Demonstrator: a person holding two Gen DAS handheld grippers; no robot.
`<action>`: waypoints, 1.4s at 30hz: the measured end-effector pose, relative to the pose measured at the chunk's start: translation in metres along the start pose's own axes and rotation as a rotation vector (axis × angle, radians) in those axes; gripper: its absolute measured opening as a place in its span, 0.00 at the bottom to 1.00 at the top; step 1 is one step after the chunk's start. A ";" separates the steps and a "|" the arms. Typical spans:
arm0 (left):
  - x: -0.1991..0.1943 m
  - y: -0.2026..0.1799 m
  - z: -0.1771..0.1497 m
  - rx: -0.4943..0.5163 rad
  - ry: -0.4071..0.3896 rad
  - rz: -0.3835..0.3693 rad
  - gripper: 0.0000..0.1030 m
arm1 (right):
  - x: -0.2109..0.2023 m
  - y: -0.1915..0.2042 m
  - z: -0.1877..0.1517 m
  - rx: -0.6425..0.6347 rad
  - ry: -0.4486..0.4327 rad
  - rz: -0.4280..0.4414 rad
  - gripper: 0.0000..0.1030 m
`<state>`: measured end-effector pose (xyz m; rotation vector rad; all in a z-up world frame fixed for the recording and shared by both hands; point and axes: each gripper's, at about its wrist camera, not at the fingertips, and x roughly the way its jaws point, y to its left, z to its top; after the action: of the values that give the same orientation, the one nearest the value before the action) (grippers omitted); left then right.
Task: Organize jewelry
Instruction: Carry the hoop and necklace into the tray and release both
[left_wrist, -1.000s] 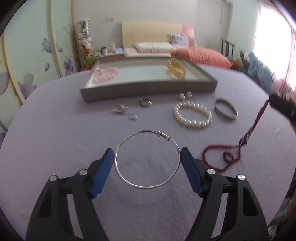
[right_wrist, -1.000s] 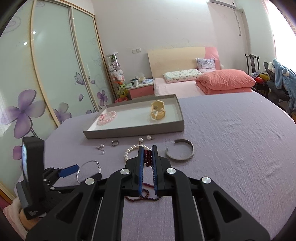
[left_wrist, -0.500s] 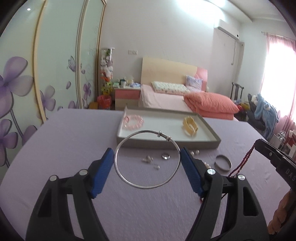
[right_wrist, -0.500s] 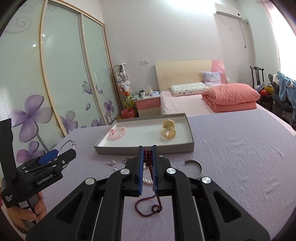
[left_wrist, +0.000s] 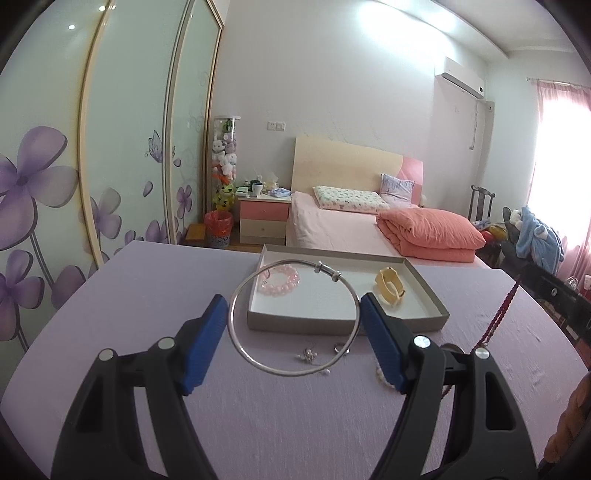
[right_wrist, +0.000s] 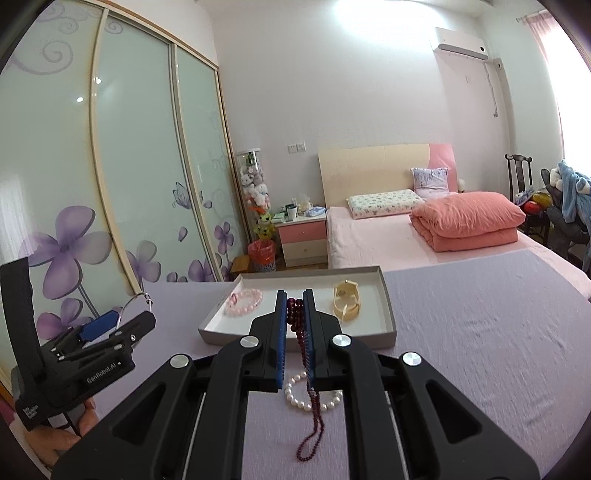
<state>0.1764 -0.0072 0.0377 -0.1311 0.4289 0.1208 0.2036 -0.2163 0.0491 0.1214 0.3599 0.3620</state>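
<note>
left wrist: my left gripper (left_wrist: 293, 317) spans wide, clamping the silver bangle (left_wrist: 293, 317) by its edges; tray (left_wrist: 347, 325) dead ahead, below | right wrist: my right gripper (right_wrist: 295, 310) pinches the red bead necklace (right_wrist: 308, 387), dangling lengthwise; tray straight ahead, equally near

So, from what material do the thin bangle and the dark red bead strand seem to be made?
The thin bangle in the left gripper looks like polished silver-toned metal: a slim, bright wire with small sliding collars. Which metal, I cannot tell. The dark red bead strand pinched by the right gripper shows glossy, slightly translucent beads, perhaps garnet-like stone or glass.
</note>
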 end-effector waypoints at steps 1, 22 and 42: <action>0.001 0.001 0.000 0.001 -0.002 0.002 0.70 | 0.001 0.000 0.001 0.000 -0.002 -0.002 0.09; 0.025 -0.006 0.019 0.014 -0.064 -0.002 0.70 | 0.029 0.008 0.030 -0.018 -0.076 -0.006 0.09; 0.083 -0.015 0.041 0.015 -0.060 0.016 0.70 | 0.096 -0.012 0.069 0.002 -0.119 -0.075 0.09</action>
<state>0.2700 -0.0079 0.0408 -0.1089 0.3706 0.1369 0.3164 -0.1961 0.0805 0.1300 0.2469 0.2792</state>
